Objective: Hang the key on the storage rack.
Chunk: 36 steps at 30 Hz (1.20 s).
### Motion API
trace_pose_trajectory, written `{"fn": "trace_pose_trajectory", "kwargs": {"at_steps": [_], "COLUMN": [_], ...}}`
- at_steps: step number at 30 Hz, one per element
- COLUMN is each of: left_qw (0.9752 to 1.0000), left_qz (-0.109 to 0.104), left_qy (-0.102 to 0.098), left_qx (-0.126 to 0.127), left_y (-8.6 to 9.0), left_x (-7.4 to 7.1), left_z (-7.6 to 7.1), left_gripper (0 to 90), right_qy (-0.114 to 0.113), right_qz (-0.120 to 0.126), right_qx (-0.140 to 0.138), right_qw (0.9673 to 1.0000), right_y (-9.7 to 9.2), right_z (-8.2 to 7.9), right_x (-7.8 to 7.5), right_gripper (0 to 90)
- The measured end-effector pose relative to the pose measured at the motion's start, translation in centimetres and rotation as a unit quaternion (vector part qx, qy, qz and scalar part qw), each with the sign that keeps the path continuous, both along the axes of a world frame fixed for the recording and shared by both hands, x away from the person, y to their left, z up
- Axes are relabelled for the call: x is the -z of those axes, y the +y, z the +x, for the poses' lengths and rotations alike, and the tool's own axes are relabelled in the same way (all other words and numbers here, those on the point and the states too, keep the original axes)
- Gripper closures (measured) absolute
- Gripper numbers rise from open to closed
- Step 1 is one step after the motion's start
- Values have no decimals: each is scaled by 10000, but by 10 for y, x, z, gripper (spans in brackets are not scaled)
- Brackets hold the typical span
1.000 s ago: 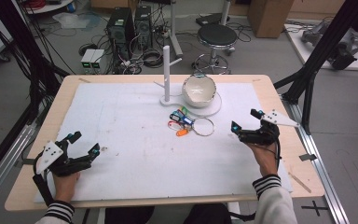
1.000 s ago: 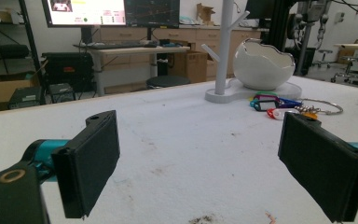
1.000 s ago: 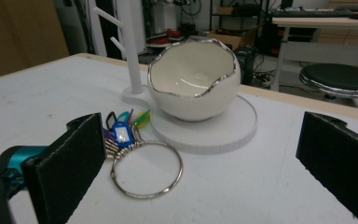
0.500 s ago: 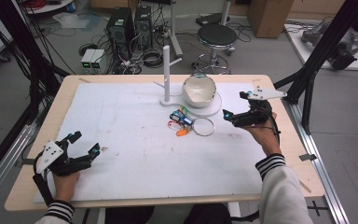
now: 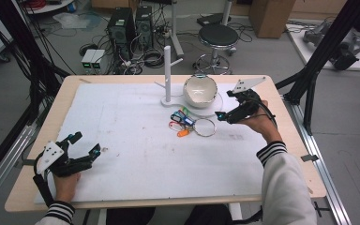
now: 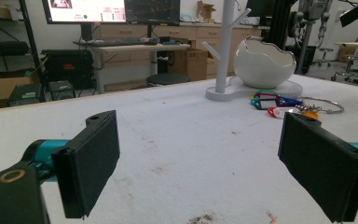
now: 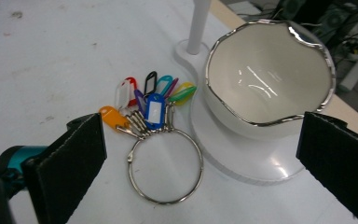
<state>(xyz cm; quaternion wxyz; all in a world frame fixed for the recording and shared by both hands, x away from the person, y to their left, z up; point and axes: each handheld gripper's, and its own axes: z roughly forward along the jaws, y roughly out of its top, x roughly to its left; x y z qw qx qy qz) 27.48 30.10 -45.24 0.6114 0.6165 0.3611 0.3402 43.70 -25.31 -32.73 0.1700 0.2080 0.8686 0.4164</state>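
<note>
At the near left, the left gripper (image 5: 82,144) rests on the white surface (image 5: 136,154) with jaws spread wide, grasping nothing, well apart from everything. Mid-surface lies the key ring (image 7: 164,165), its coloured tags (image 7: 150,100) fanned toward the far left, just beside the white bowl (image 7: 265,74). The right gripper (image 5: 222,115), jaws released, hovers just right of the ring and is much the nearer.

On the white table cover (image 5: 136,140) lies one metal key ring (image 7: 164,165) carrying seven coloured key tags (image 7: 154,111): orange, red, black, purple, blue, teal and green. Beside it sit one white bowl (image 7: 265,88) and one white branched stand (image 5: 167,75). Two grippers are in use, the left gripper (image 5: 82,146) and the right gripper (image 5: 227,108).
</note>
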Motion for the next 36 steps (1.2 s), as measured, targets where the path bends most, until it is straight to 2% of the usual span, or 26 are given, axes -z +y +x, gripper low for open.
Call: {"fn": "trace_pose_trajectory", "kwargs": {"at_steps": [1,4,5,6,8,10,15,19,20,23,24,25,28,29,31,36], "left_qw": [10000,10000,10000,10000,10000,10000,10000,10000,10000,10000,10000,10000,10000,10000,10000,10000], "left_qz": [3,-3,-1,-1,3,4,11,10,1,8,8,19,20,13,20,21], "left_qy": [-2,-2,-5,-3,-7,-1,-7,-6,-4,-7,-5,-7,-9,-7,-12,-10], "left_qx": [-5,7,3,7,6,6,6,6,8,6,8,11,14,13,11,13], "left_y": [0,0,0,0,0,0,0,0,0,0,0,0,0,0,0,0], "left_x": [0,0,0,0,0,0,0,0,0,0,0,0,0,0,0,0], "left_z": [0,0,0,0,0,0,0,0,0,0,0,0,0,0,0,0], "left_gripper": [130,130,130,130,130,130,130,130,130,130,130,130,130,130,130,130], "right_qy": [44,94,192,192,329,403,497,666,666,699,750,750,805,842,842,932], "right_qz": [-84,-144,-288,-288,-492,-678,-781,-1016,-1016,-1203,-1359,-1359,-1560,-1681,-1715,-1942], "right_qx": [-140,-288,-388,-388,-509,-582,-661,-736,-736,-861,-919,-919,-1007,-1047,-1049,-1166], "right_qw": [9999,9994,9986,9986,9969,9952,9935,9899,9899,9865,9836,9836,9793,9766,9759,9695], "right_y": [4,8,11,11,17,23,30,36,36,40,44,44,48,49,51,57], "right_z": [3,4,5,5,7,8,10,13,13,14,13,13,13,13,13,14], "right_x": [0,1,3,3,6,10,16,23,23,28,31,31,36,38,39,46], "right_gripper": [10,10,10,10,10,10,10,10,10,11,11,11,19,42,42,50]}}
